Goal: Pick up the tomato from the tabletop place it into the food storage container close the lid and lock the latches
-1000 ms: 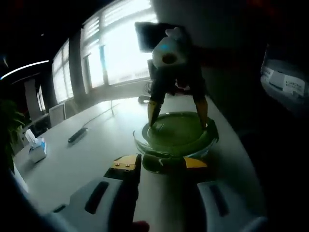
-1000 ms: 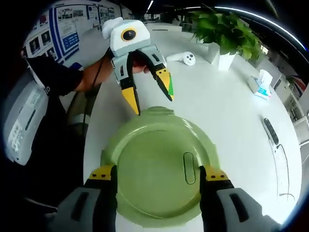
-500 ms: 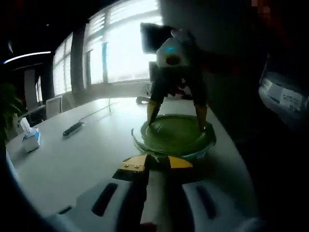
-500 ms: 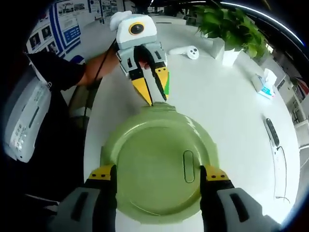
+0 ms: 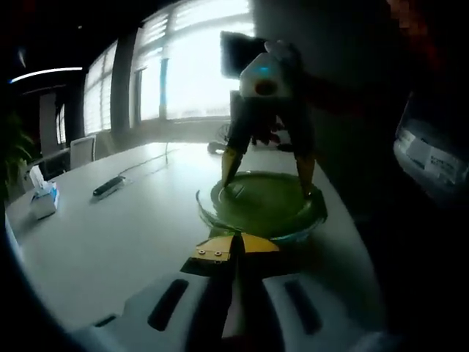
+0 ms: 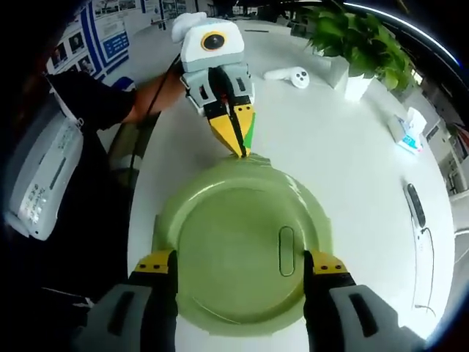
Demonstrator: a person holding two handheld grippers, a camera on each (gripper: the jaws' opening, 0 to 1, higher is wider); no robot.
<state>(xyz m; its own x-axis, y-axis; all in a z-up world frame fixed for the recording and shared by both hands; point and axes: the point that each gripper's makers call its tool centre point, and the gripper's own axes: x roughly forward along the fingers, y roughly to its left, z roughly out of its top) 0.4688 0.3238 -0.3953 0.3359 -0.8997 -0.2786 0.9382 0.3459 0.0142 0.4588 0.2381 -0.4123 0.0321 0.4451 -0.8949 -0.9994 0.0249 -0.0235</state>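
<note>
Green and round, the plastic lid (image 6: 238, 253) on the clear food storage container (image 5: 258, 229) sits mid-frame, braced between the right hand-held gripper (image 6: 238, 264)'s spread jaws, so the left hand-held gripper (image 6: 236, 133), jaws pressed together at the lid's upper edge latch, should press straight down; the tomato is presumably inside.

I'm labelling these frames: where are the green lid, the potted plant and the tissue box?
green lid (image 6: 234, 257): right gripper view, its flat centre.
potted plant (image 6: 359, 48): right gripper view, its leaves.
tissue box (image 6: 410, 132): right gripper view, its side.

Bright windows (image 5: 187, 70), long white table (image 6: 352, 154), potted plant (image 6: 352, 44), wall posters (image 6: 110, 37)
</note>
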